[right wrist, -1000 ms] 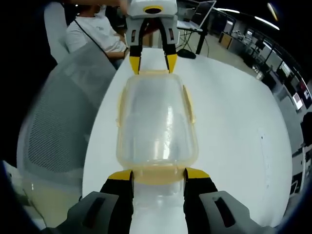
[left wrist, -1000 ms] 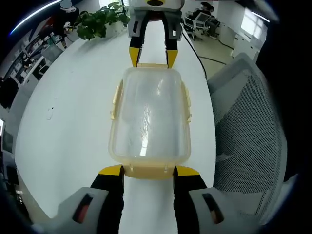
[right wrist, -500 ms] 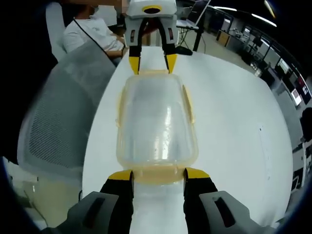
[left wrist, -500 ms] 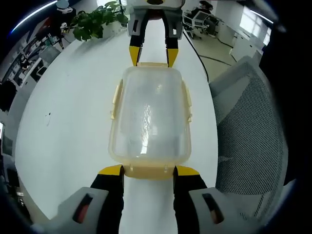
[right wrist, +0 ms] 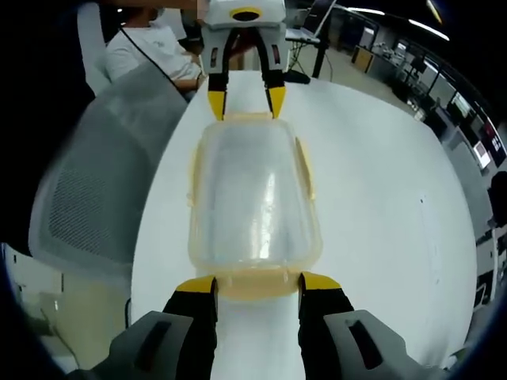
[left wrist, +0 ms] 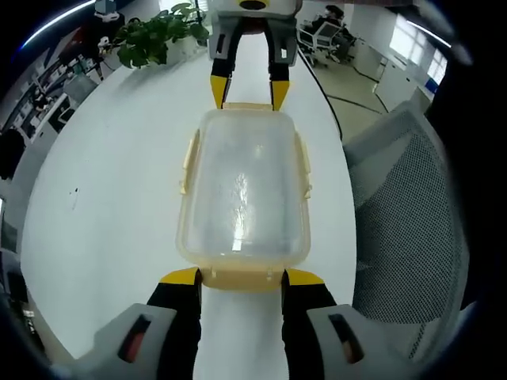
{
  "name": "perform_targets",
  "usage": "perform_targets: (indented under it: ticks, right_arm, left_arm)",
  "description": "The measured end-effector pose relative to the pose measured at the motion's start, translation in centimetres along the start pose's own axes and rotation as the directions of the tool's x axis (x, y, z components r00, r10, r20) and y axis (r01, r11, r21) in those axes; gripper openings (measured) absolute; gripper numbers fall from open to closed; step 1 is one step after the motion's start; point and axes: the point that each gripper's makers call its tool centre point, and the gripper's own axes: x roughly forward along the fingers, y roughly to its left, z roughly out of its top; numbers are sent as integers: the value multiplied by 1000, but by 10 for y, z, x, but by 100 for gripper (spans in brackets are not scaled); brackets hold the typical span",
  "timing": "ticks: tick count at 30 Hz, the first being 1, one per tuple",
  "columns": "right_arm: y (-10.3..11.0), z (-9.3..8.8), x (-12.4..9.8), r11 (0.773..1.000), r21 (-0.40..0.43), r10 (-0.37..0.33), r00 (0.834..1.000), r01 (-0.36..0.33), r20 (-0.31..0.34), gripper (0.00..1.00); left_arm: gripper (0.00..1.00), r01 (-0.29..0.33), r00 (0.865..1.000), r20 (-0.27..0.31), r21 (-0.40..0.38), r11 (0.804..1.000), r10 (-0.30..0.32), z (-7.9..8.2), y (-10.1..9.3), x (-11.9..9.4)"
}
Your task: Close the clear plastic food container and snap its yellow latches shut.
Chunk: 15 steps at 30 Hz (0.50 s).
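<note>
The clear plastic container (left wrist: 242, 190) with its lid on lies lengthwise between my two grippers over the white table (left wrist: 111, 158). Yellow side latches (left wrist: 188, 162) run along both long sides; whether they are snapped down I cannot tell. My left gripper (left wrist: 242, 277) is shut on the near yellow end latch (left wrist: 242, 279), one jaw at each of its ends. The right gripper (left wrist: 247, 91) grips the far end latch the same way. In the right gripper view the container (right wrist: 253, 198) sits above my right gripper (right wrist: 256, 285), with the left gripper (right wrist: 242, 95) at its far end.
A grey mesh chair (left wrist: 412, 214) stands close beside the table's edge, also visible as the chair (right wrist: 103, 174). A potted plant (left wrist: 154, 36) sits at the table's far left. A person in a white shirt (right wrist: 150, 51) sits beyond the table. A black cable (left wrist: 317, 79) crosses it.
The container keeps its place between both grippers while the table, chair and plant drift slightly behind it, so both views and the container have moved together a little.
</note>
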Motion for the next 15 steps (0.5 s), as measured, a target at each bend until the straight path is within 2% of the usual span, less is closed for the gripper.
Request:
perform_targets:
  ticks: [8,15]
  right_arm:
    - [2,-18,-5,1000,13,14,1000,-14,-14,39]
    - [4,-26,-4,1000,17,20,999,-19,-30,39]
  left_arm:
    - [38,9,1000,13,-6,1000,-9,16,-5,9]
    - [38,27,1000,7,-22,999,-27,19,-8,18]
